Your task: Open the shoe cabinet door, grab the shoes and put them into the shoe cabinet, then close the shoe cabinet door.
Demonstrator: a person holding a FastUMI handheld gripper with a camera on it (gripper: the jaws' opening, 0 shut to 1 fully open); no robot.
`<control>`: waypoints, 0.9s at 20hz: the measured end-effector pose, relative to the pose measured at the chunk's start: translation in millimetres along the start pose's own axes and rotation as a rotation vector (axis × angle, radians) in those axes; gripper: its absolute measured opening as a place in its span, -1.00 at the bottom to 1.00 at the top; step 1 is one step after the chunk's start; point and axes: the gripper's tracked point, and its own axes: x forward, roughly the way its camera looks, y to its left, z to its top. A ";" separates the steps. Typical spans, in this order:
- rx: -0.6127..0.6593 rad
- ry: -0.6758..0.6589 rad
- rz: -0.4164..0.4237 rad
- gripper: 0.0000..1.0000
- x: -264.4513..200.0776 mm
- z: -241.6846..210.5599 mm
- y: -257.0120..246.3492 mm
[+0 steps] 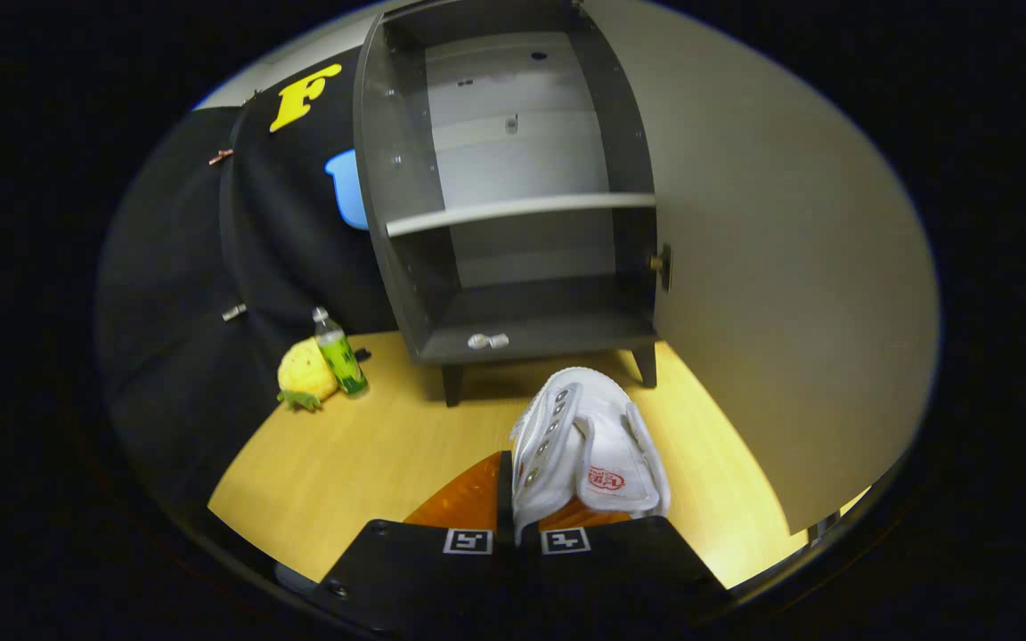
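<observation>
A white shoe (589, 445) rides pinched between the fingers of the gripper (517, 512), which are pressed together on its upper edge, toe pointing at 12 o'clock toward the cabinet (513, 338). The door (771, 267) stands swung wide at 2 o'clock, so the opening step looks done. Both the shelf (517, 212) and the cabinet floor below it sit bare of shoes; a small metal fitting lies on the front lip. Left to do, by this view: set the shoe inside, then shut the door. At 10 o'clock, on the wooden floor (362, 463), a green bottle (339, 354) leans beside a yellow plush toy (304, 374).
</observation>
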 end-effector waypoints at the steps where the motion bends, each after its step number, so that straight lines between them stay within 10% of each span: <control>1: 0.005 -0.015 0.003 -0.90 -5.1 23.0 3.1; 9: -0.028 -0.093 0.034 -0.90 9.2 177.7 21.2; 18: -0.094 -0.039 0.012 -0.90 157.9 259.7 24.6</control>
